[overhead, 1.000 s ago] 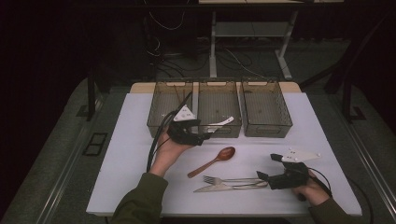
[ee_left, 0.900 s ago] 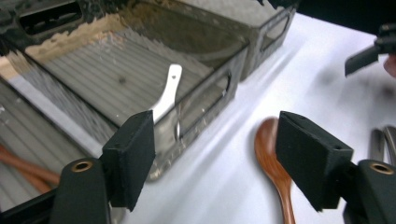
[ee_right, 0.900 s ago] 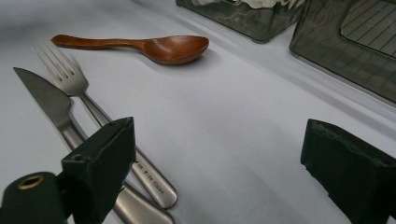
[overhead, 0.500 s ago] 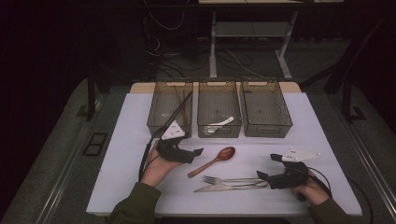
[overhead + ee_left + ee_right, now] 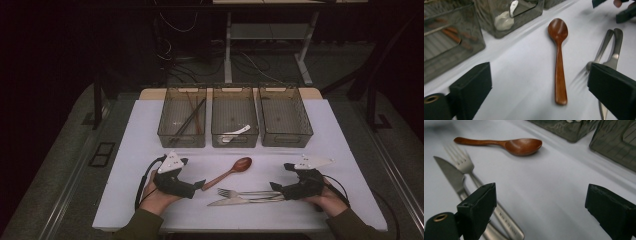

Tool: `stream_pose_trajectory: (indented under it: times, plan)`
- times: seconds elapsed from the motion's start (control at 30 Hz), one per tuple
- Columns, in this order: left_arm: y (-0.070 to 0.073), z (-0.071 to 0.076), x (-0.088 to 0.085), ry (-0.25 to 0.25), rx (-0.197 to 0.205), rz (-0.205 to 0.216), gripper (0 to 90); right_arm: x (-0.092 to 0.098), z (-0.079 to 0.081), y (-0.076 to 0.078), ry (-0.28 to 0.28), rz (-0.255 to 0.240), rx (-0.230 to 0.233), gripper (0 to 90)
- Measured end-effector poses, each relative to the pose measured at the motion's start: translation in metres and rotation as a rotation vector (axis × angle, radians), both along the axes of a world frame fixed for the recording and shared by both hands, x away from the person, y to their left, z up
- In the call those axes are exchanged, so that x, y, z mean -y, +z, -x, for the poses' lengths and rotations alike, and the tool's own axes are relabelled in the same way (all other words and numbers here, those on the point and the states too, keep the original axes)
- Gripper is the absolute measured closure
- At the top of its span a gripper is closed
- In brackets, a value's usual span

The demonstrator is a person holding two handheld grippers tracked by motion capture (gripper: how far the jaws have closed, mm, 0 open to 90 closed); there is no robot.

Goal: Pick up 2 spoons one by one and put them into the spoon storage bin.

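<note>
Wooden spoon (image 5: 559, 62) lies flat on the white table (image 5: 125, 150), straight ahead of the left gripper (image 5: 200, 184) and in line with the gap between its two black jaws; the handle end points toward the gripper and the bowl points away, toward the bins. Those jaws stand wide apart, having just been opening, with nothing between the pads; in the left gripper view the spoon sits nearer the right-hand jaw than the left-hand one, and neither pad touches it. From above, the jaw tips are just beside the handle end, though whether they touch it cannot be told from that view. Just beyond the spoon, on the side of the other hand, a metal fork (image 5: 602, 50) and a table knife (image 5: 235, 201) lie side by side, close together, their handles running toward the right gripper (image 5: 275, 187). That gripper rests low on the table with its jaws spread wide and empty; in the right gripper view the fork and knife handles pass just beside its left-hand jaw, not between the pads. Farther back, three clear plastic bins stand in a row: the left bin (image 5: 165, 117) holds chopsticks (image 5: 190, 117), the middle bin (image 5: 216, 117) holds a white spoon (image 5: 235, 134), and the right bin (image 5: 306, 122) stands beside it. The wooden spoon's bowl lies near the front wall of the middle bin, apart from it.
</note>
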State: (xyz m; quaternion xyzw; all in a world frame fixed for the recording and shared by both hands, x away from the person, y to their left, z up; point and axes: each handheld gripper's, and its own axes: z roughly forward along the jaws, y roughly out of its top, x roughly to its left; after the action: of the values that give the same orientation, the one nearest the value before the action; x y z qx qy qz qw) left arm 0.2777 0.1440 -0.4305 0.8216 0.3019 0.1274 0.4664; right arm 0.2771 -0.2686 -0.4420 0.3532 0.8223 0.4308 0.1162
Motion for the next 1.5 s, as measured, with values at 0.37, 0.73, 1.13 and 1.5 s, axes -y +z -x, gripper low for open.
stream_pose_trajectory:
  times: [0.37,0.73,1.13,1.5]
  plan:
    - [-0.01,0.016,-0.017,-0.015,-0.026,0.001,0.0,-0.026,-0.029,0.016,0.035,0.033,-0.031,22.9]
    - [-0.011,0.015,-0.022,-0.009,-0.034,-0.006,0.0,-0.062,-0.063,0.024,0.087,0.046,-0.025,61.2]
    - [-0.013,0.014,-0.023,-0.008,-0.038,-0.002,0.0,-0.085,-0.09,0.013,0.111,0.057,-0.061,89.6]
    - [-0.013,0.015,-0.022,-0.017,-0.043,-0.005,0.0,-0.104,-0.103,0.003,0.135,0.108,-0.081,89.7]
